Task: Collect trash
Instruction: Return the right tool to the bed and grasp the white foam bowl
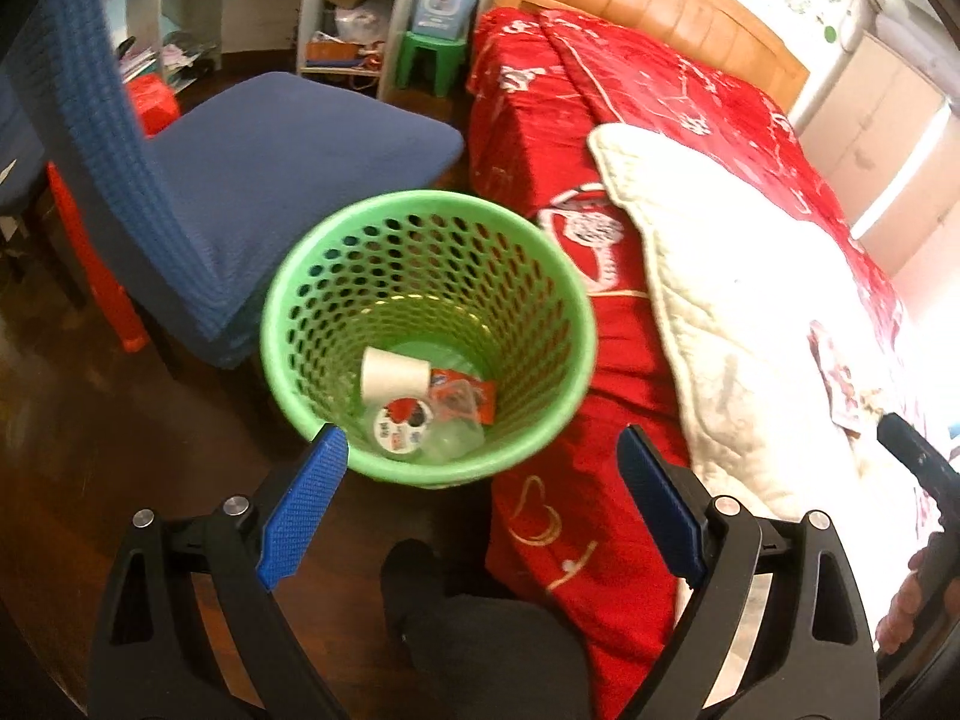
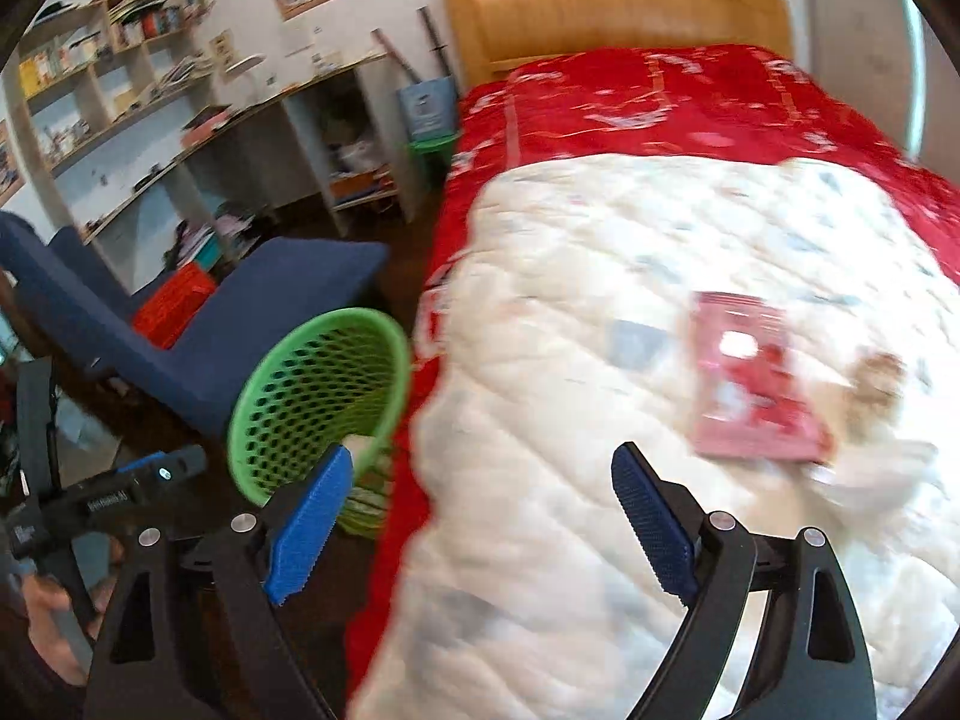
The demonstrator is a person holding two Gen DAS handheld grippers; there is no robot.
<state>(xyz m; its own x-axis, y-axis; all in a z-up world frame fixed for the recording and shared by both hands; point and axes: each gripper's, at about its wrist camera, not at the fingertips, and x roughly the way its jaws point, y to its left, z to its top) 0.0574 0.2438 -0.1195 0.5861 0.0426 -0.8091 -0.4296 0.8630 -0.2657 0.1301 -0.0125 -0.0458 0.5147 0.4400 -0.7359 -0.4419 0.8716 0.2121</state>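
A green perforated trash basket (image 1: 558, 276) stands on the floor beside the bed. Inside lie a white paper cup (image 1: 393, 373), a red wrapper (image 1: 474, 399) and a round lid (image 1: 401, 425). My left gripper (image 1: 480, 450) is open and empty, hovering over the basket's near rim. My right gripper (image 2: 480, 480) is open and empty above the white quilt (image 2: 600, 360). A red-pink packet (image 2: 750, 384) lies on the quilt, ahead and right of the right gripper, blurred. The basket also shows in the right wrist view (image 2: 288, 354), to the left.
A blue chair (image 1: 270, 138) stands left of the basket. The bed has a red cover (image 1: 630, 96) and wooden headboard (image 2: 612, 6). Shelves with clutter (image 2: 120, 90) line the far wall. A green stool (image 1: 429, 57) sits by the bed's head. The floor is dark wood (image 1: 90, 420).
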